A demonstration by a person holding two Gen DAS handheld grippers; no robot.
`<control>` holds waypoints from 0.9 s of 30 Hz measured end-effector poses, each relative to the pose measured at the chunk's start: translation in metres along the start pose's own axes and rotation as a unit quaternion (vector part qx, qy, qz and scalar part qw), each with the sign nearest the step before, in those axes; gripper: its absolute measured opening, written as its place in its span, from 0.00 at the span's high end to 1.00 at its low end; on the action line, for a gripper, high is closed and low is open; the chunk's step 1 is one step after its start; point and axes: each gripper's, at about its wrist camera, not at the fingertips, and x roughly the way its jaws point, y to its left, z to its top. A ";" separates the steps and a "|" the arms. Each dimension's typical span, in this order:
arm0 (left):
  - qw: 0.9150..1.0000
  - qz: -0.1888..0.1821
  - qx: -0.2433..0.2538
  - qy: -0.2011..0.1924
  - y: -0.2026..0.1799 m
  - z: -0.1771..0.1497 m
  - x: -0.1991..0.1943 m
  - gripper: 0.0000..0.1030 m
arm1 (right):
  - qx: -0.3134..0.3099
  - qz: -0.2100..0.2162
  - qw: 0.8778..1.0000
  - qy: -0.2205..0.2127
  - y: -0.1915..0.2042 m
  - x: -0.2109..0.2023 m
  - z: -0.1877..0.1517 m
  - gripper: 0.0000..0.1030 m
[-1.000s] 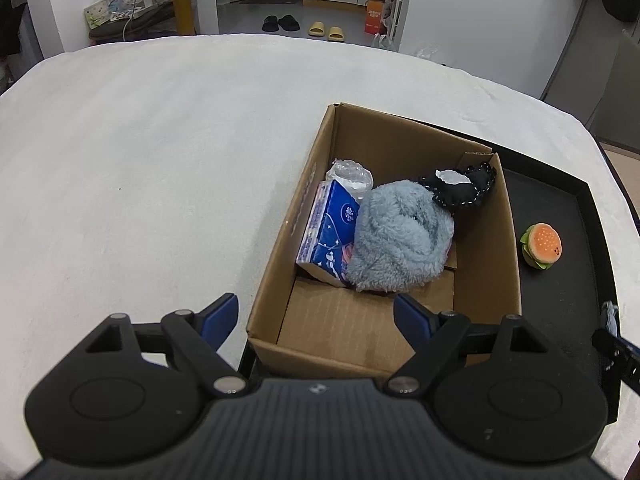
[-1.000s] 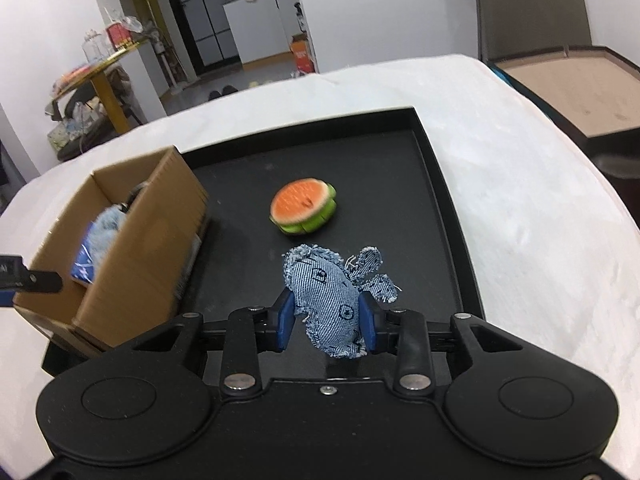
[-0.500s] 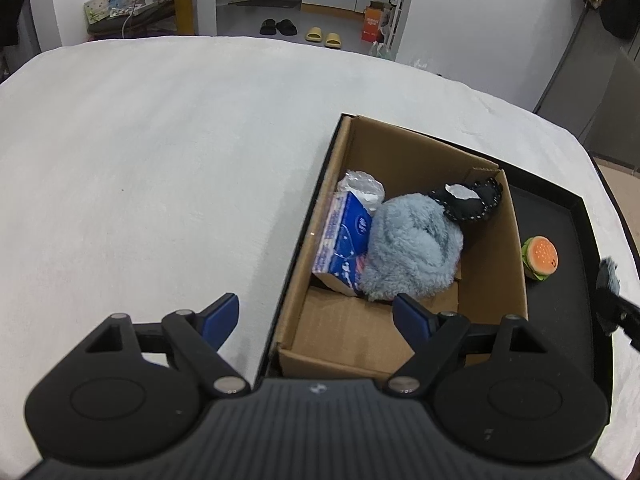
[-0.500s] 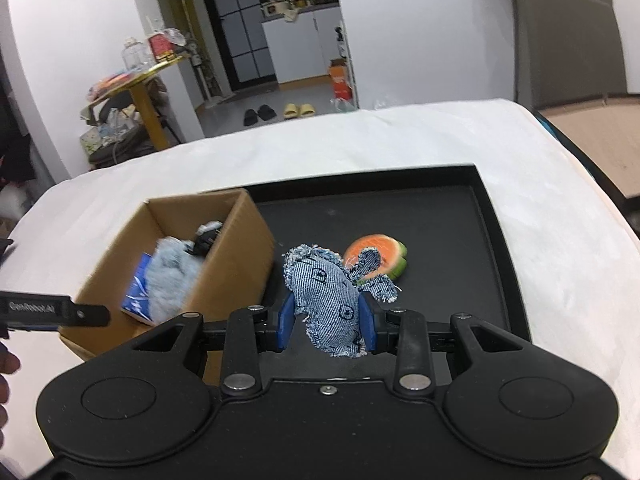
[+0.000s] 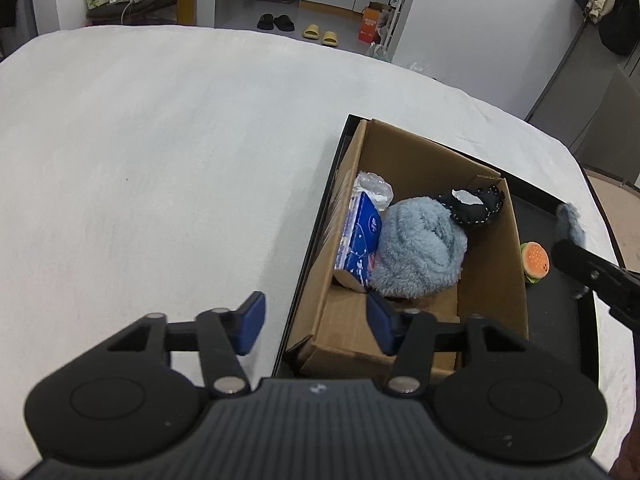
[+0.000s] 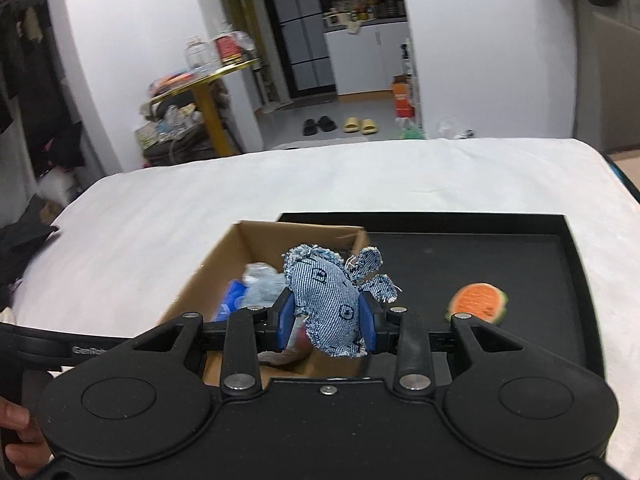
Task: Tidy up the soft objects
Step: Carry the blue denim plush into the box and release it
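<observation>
My right gripper [image 6: 326, 322] is shut on a denim elephant toy [image 6: 326, 300] and holds it above the near end of the cardboard box [image 6: 224, 252]. The box [image 5: 400, 152] stands on the left part of a black tray [image 6: 560, 240] and holds a fluffy grey plush [image 5: 420, 248], a blue tissue pack [image 5: 360, 240] and a black fabric piece [image 5: 472, 210]. A plush burger [image 6: 478, 302] lies on the tray right of the box; it also shows in the left wrist view [image 5: 534, 260]. My left gripper [image 5: 316, 326] is open and empty, straddling the box's near left corner.
The tray [image 5: 584, 340] lies on a white tablecloth [image 5: 160, 160] that spreads wide to the left. The right gripper's body [image 5: 592, 272] enters the left wrist view at the right edge. Furniture and slippers stand on the floor beyond the table.
My right gripper has lifted the denim toy and carried it left, from over the tray to above the box. The left gripper has drifted a little left along the box's corner, still open.
</observation>
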 end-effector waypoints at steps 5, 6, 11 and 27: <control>1.000 -0.011 -0.004 0.006 0.006 0.000 0.001 0.67 | -0.017 0.020 1.000 0.008 0.015 0.004 0.002 0.67; 1.000 -0.014 -0.006 0.008 0.007 0.000 0.002 0.71 | -0.020 0.022 1.000 0.010 0.018 0.005 0.002 0.67; 0.999 -0.029 -0.015 0.015 0.012 -0.001 0.007 0.88 | -0.030 0.028 0.999 0.023 0.029 0.011 0.002 0.67; 0.997 -0.060 -0.033 0.020 0.026 -0.001 0.011 0.88 | -0.032 0.056 0.995 0.070 0.057 0.040 -0.003 0.67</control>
